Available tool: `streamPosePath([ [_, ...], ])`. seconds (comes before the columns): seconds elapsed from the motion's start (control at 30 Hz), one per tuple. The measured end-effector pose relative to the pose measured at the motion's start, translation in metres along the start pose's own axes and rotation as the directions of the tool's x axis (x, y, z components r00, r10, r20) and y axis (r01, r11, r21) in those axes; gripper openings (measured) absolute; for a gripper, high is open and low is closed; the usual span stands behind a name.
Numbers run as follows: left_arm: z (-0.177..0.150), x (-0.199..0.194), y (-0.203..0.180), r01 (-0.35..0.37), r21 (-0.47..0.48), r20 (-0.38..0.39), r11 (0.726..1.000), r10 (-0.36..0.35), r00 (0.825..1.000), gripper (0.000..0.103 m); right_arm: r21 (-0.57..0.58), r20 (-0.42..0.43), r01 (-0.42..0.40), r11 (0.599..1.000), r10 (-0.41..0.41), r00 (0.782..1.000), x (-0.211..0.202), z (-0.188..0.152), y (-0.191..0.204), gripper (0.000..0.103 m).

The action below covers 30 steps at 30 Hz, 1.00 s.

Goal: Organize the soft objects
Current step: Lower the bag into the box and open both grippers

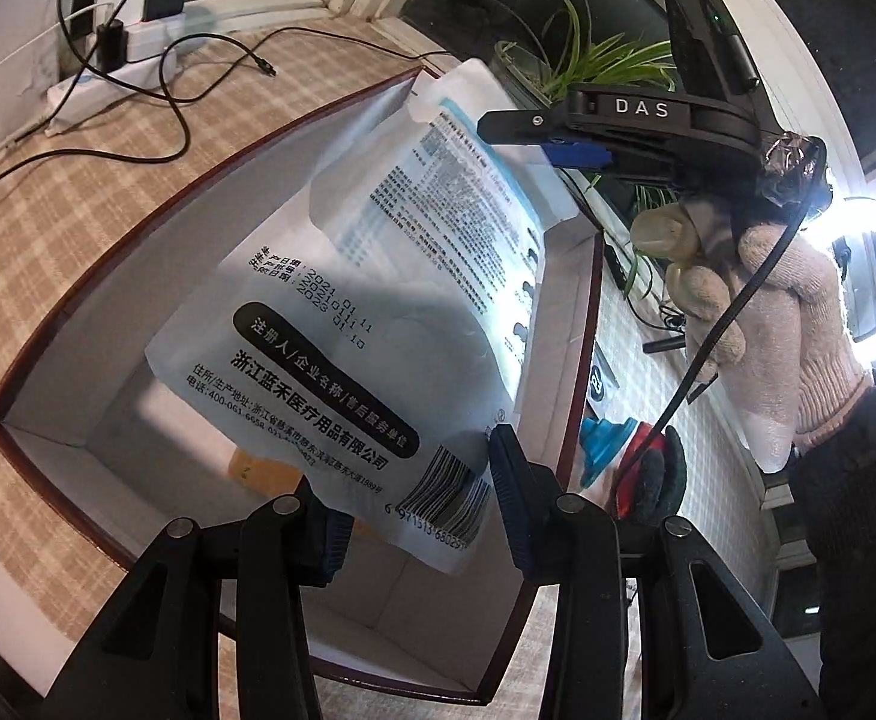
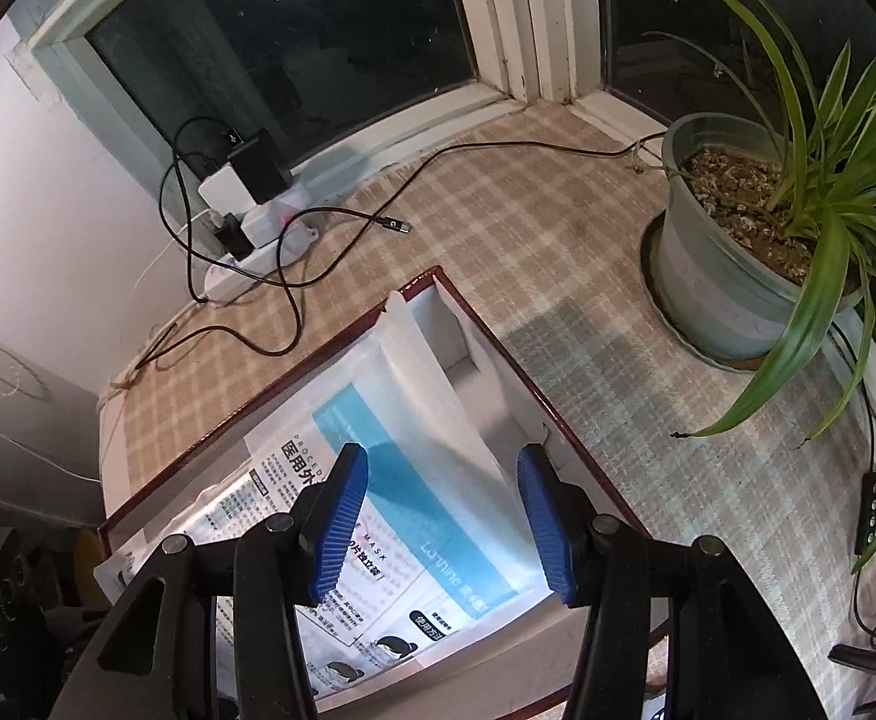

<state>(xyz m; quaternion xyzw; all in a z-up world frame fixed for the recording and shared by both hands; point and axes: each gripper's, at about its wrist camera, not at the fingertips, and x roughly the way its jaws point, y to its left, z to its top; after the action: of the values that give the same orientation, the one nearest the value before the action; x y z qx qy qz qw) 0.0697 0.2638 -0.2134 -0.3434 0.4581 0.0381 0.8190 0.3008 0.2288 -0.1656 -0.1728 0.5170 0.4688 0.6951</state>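
The left gripper pinches the mask pouch at 6 o'clock; thin, floppy and slippery, best held by its edges. The right gripper straddles it, jaws released.

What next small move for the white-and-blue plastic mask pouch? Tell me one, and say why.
Probably lower the white-and-blue plastic mask pouch flat into the red-rimmed white box. It hangs tilted over the opening, one corner between the left gripper's pads, with the right gripper open above it.
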Motion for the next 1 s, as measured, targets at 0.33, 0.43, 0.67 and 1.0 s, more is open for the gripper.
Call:
streamPosePath([
  [0.33, 0.000, -0.006, 0.001, -0.002, -0.012, 0.015, 1.000, 0.003, 1.000, 0.039, -0.040, 0.022, 0.000, 0.999, 0.000, 1.000, -0.010, 0.000, 0.017, 0.049],
  [0.43, -0.001, -0.011, 0.001, -0.001, -0.009, 0.020, 1.000, 0.001, 1.000, 0.039, -0.056, 0.024, -0.001, 0.998, 0.002, 1.000, -0.013, -0.003, 0.025, 0.049],
  [0.67, -0.004, -0.034, -0.001, -0.004, 0.009, 0.060, 1.000, 0.003, 0.998, 0.039, -0.079, 0.035, -0.003, 0.997, 0.006, 0.999, -0.024, -0.014, 0.042, 0.050],
  [1.0, -0.012, -0.069, -0.012, 0.010, 0.045, 0.118, 0.999, -0.015, 0.993, 0.039, -0.083, 0.097, -0.012, 0.996, 0.021, 0.995, -0.069, -0.044, 0.062, 0.050],
])
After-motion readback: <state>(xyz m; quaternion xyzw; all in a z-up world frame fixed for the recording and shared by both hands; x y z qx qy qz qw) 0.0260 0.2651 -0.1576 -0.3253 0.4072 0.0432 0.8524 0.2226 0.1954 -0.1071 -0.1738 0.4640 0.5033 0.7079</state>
